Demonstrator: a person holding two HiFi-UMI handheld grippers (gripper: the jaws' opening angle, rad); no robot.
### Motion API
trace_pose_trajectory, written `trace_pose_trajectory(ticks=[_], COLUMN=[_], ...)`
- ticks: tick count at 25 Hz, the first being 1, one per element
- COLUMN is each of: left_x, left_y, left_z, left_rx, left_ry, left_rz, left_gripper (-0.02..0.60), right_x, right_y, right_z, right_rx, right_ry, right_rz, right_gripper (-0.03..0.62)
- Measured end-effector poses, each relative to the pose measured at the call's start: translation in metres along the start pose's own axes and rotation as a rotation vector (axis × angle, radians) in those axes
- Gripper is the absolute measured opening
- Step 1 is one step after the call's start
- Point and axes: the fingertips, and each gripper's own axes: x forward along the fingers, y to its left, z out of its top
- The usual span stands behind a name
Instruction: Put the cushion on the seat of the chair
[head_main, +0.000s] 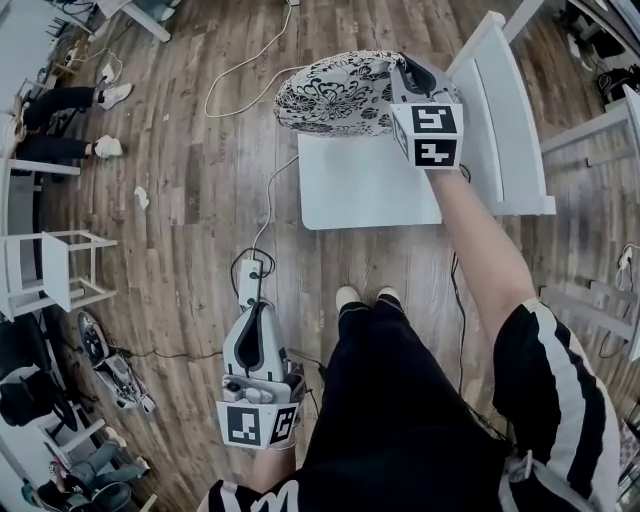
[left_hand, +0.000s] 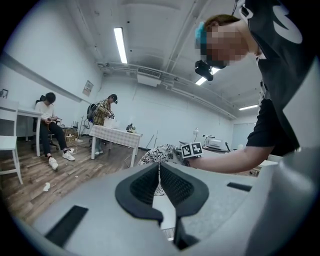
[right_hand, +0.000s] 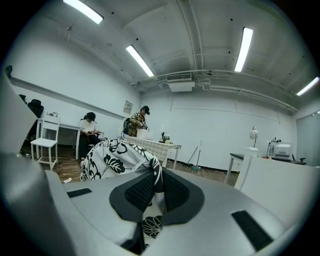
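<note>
A black-and-white floral cushion hangs in the air over the far edge of the white chair seat. My right gripper is shut on the cushion's right end. In the right gripper view the patterned fabric is pinched between the pads of the right gripper. The chair's white back stands to the right of the seat. My left gripper hangs low near the floor, shut with nothing in it. In the left gripper view its pads meet and point toward the cushion.
A power strip and cables lie on the wooden floor left of the chair. White chairs stand at the left and right. A seated person's legs show at far left. A clothed table stands beyond.
</note>
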Motion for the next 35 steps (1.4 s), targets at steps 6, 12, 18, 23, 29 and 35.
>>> trace_pose_trajectory(ticks=[6, 12, 18, 23, 29, 35], left_x=[0.002, 0.005, 0.005, 0.003, -0.003, -0.009], left_y=[-0.002, -0.008, -0.014, -0.016, -0.018, -0.019], left_z=[-0.008, -0.015, -0.016, -0.026, -0.042, -0.058], left_rx=[-0.007, -0.021, -0.026, -0.032, -0.037, -0.042], left_ry=[0.004, 0.012, 0.009, 0.022, 0.044, 0.075], left_rz=[0.018, 0.015, 0.014, 0.015, 0.006, 0.008], left_gripper=[0.014, 0.014, 0.014, 0.014, 0.014, 0.014], right_x=[0.012, 0.012, -0.026, -0.064, -0.1, -0.111], right_y=[-0.01, -0.015, 0.013, 0.047, 0.08, 0.094], right_z=[0.005, 0.007, -0.036, -0.106, -0.17, -0.207], right_rx=[-0.038, -0.041, -0.08, -0.122, -0.161, -0.192], right_ry=[-0.026, -0.038, 0.01, 0.117, 0.226, 0.269], right_rz=[-0.002, -0.014, 0.055, 0.134, 0.193, 0.224], right_gripper=[0.032, 0.032, 0.032, 0.032, 0.032, 0.032])
